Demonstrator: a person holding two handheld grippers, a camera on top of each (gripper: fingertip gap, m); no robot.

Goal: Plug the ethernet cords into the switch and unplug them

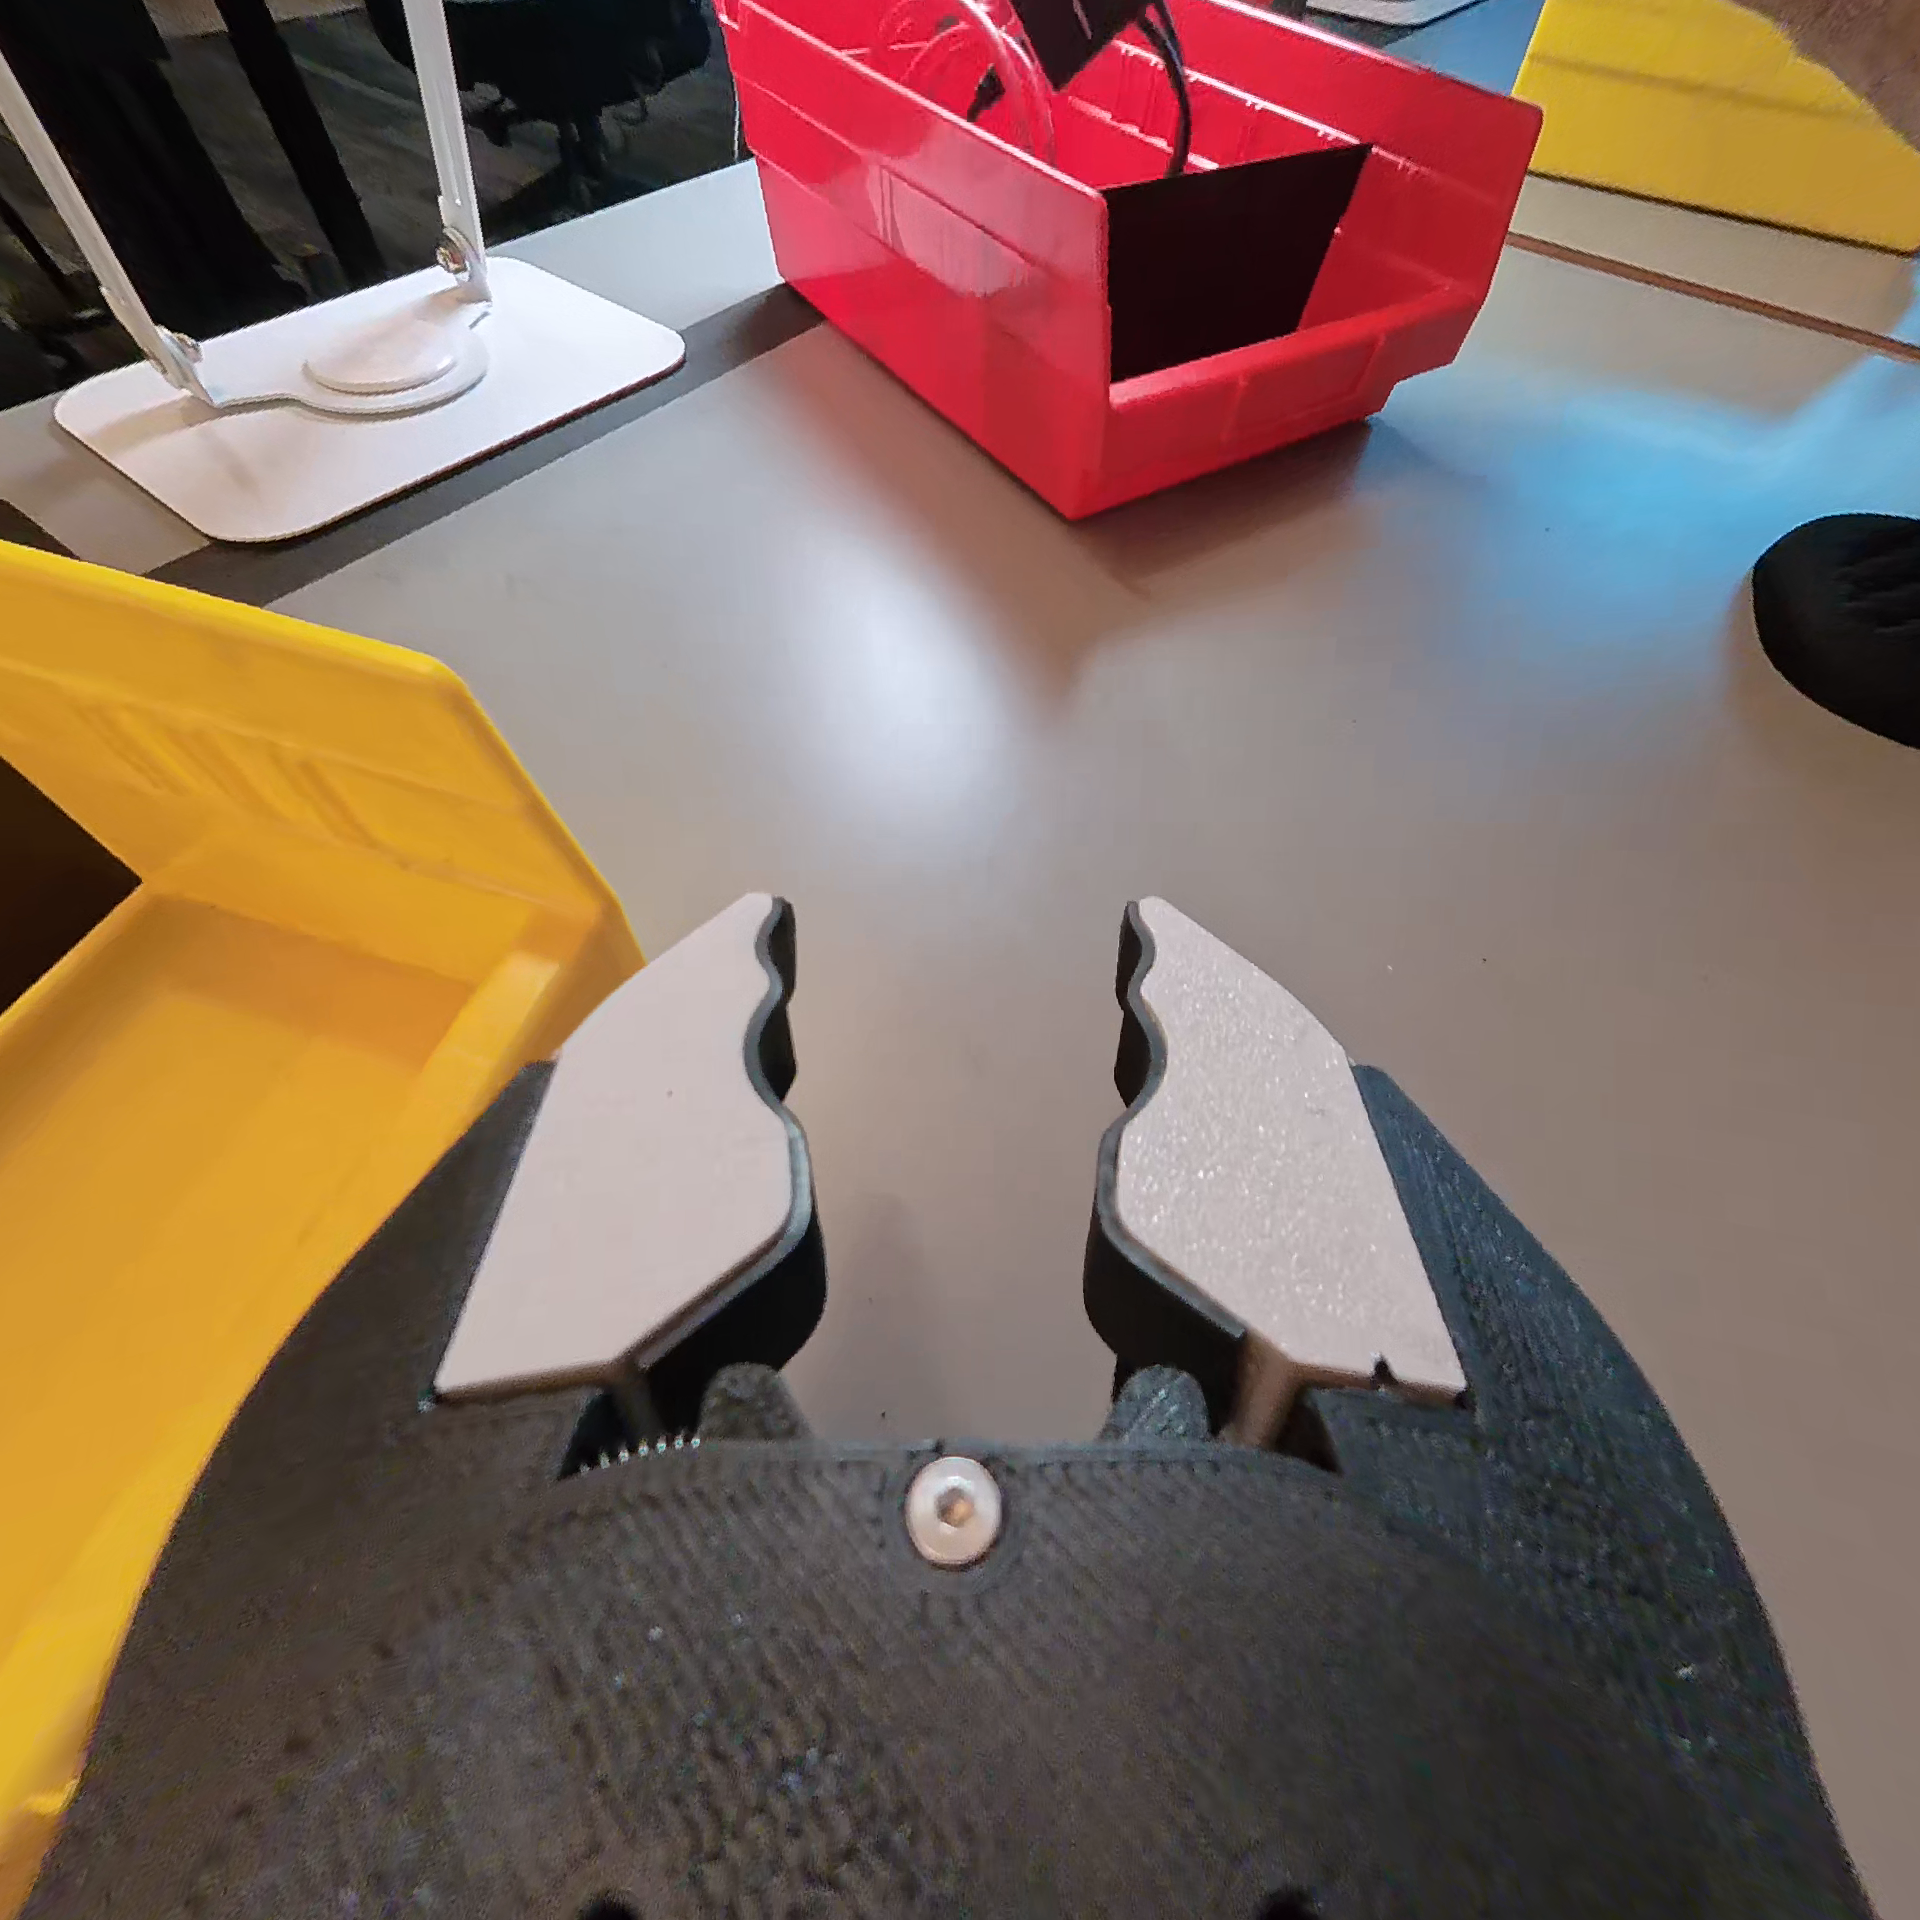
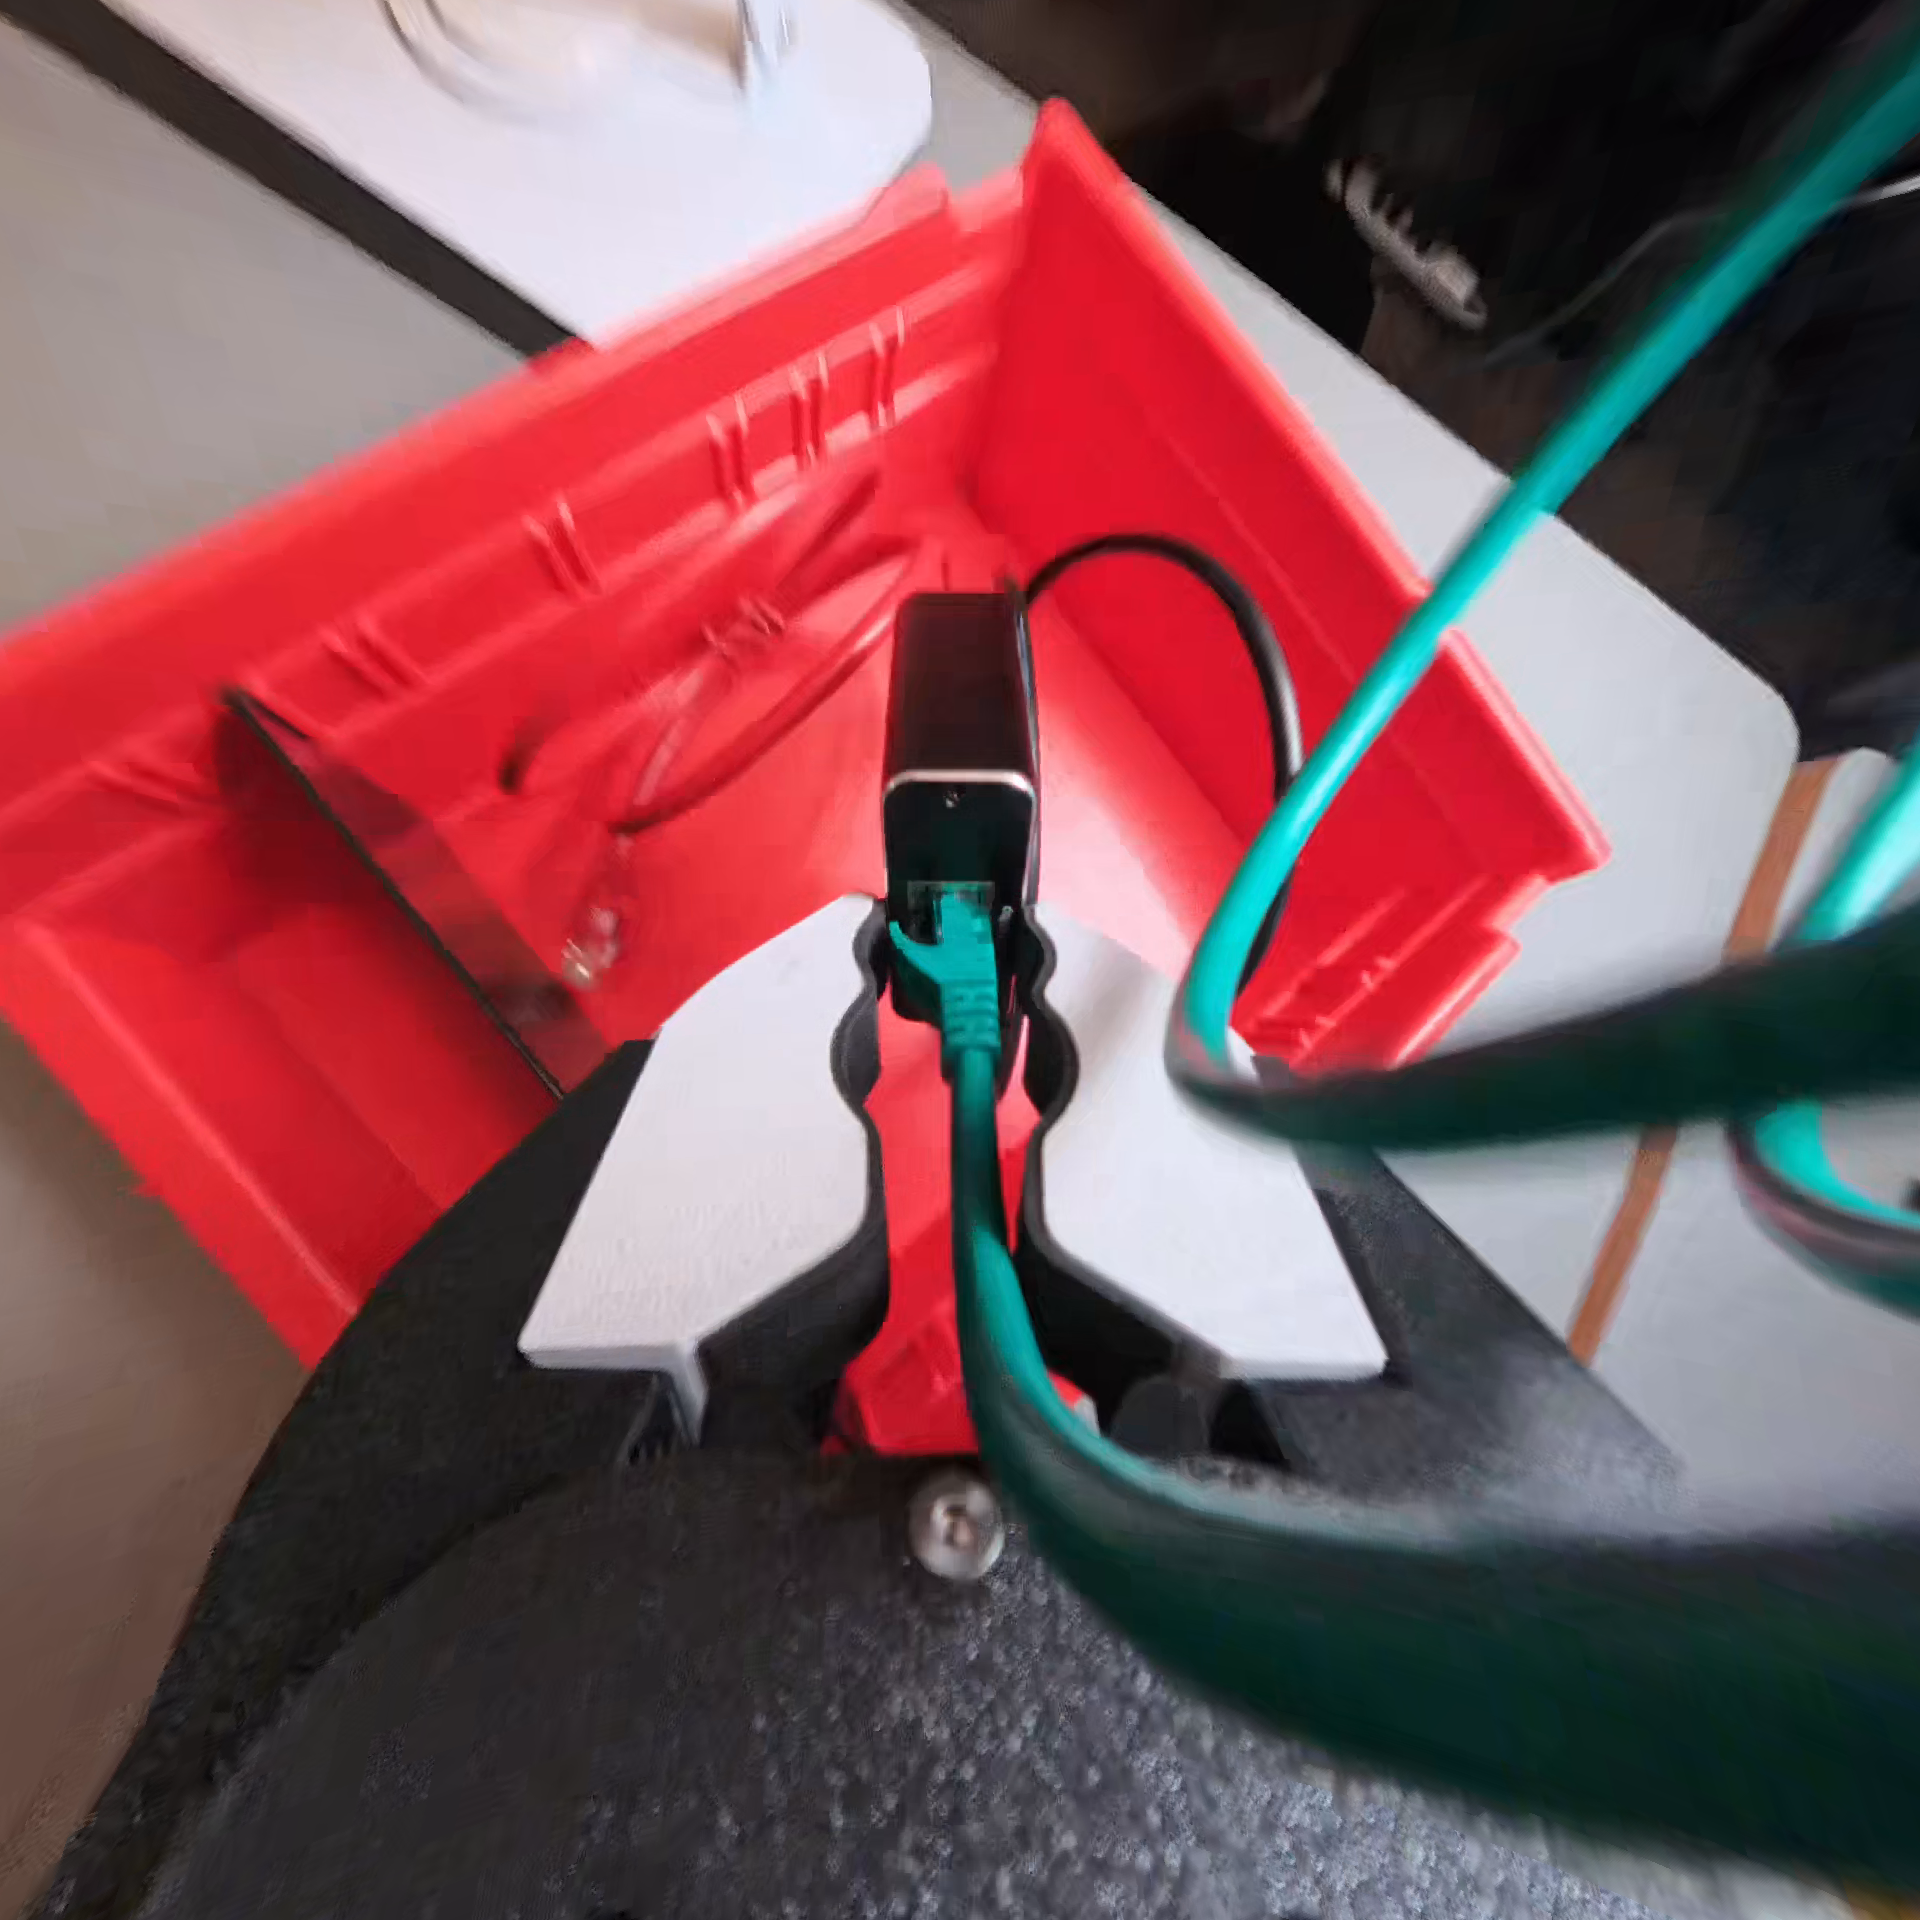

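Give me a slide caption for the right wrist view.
Right gripper clamps the black switch, green ethernet cord plugged in, above the red bin.

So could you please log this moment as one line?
left gripper: open, empty | right gripper: holding small black switch | green ethernet cord: plugged in

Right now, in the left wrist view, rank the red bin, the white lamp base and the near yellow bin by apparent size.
1. Near yellow bin, though closeness inflates it and the frame crops it.
2. Red bin.
3. White lamp base.
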